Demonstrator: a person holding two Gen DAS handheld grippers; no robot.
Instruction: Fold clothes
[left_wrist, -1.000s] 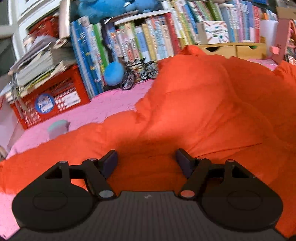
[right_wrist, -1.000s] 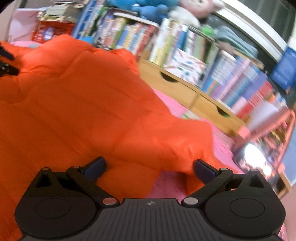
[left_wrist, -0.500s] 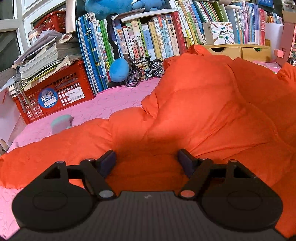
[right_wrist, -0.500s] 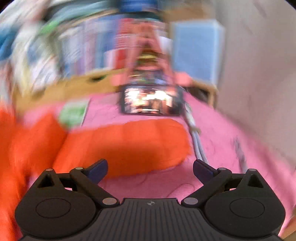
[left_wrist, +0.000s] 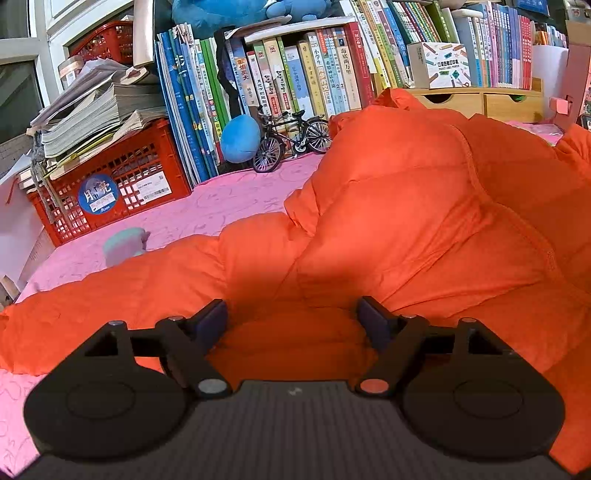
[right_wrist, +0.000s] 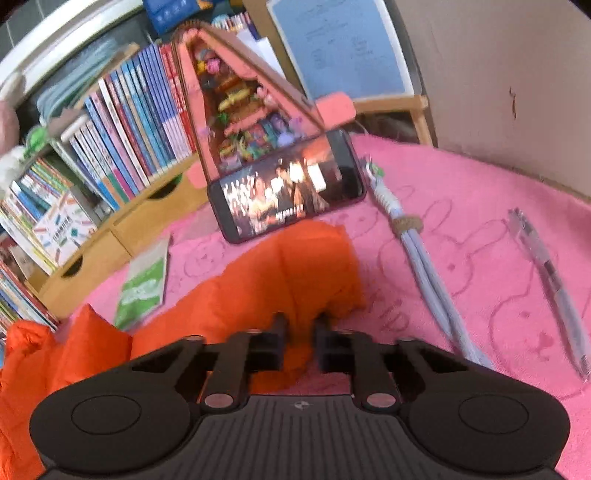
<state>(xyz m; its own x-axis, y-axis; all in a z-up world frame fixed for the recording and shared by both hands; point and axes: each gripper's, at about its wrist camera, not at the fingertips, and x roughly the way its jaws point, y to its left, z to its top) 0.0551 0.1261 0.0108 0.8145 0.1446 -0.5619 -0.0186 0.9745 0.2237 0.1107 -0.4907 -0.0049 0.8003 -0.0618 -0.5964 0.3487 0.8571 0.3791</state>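
Right gripper (right_wrist: 299, 341) is pinched on the orange jacket (right_wrist: 295, 273) sleeve end, sleeve running toward lower left; left gripper (left_wrist: 291, 319) gapes over its bulk.

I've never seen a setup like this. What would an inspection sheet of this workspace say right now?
Surface: pink bunny-print cloth, partly bare.
Job's things: orange puffer jacket, spread out and rumpled, not yet folded.
Clutter: phone with its screen lit, pen, green booklet, toy bicycle, red crate stacked with papers.
Grippers: left gripper open over the jacket; right gripper shut on a jacket edge.
Cables: bundled pale blue cable beside the phone.
Surroundings: crowded bookshelves, wooden drawers.
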